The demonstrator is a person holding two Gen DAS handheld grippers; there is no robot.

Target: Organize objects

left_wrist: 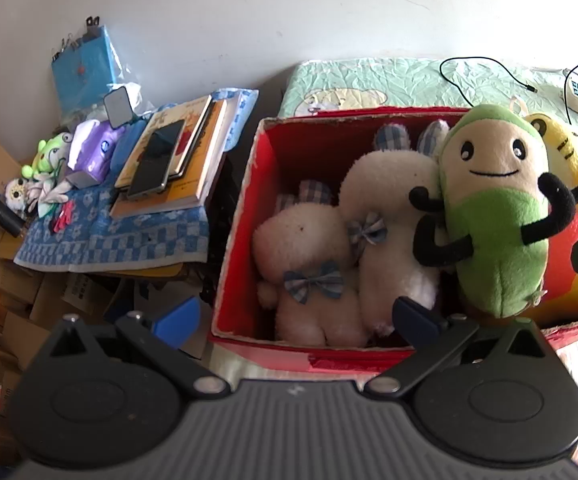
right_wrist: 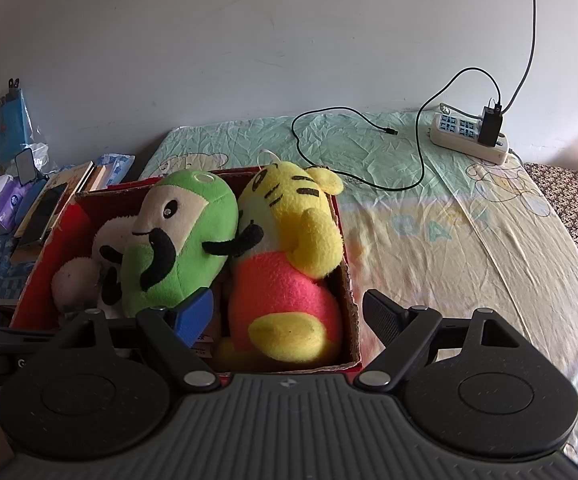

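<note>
Four plush toys fill red box (left_wrist: pixel 241 216) at bed's (right_wrist: pixel 429 240) left edge; left gripper (left_wrist: pixel 295 320), right gripper (right_wrist: pixel 289 312) fingers wide, empty.

A white power strip (right_wrist: pixel 469 136) lies on the pale green bedsheet (right_wrist: pixel 409 208) at two o'clock, a black charger (right_wrist: pixel 490 126) plugged in, its black cable (right_wrist: pixel 353 148) looping across the sheet. At nine o'clock — on a blue checked cloth (left_wrist: pixel 129 236) — sit stacked books (left_wrist: pixel 177 160) under a dark phone (left_wrist: pixel 155 164), beside a purple tissue pack (left_wrist: pixel 97 152).
</note>
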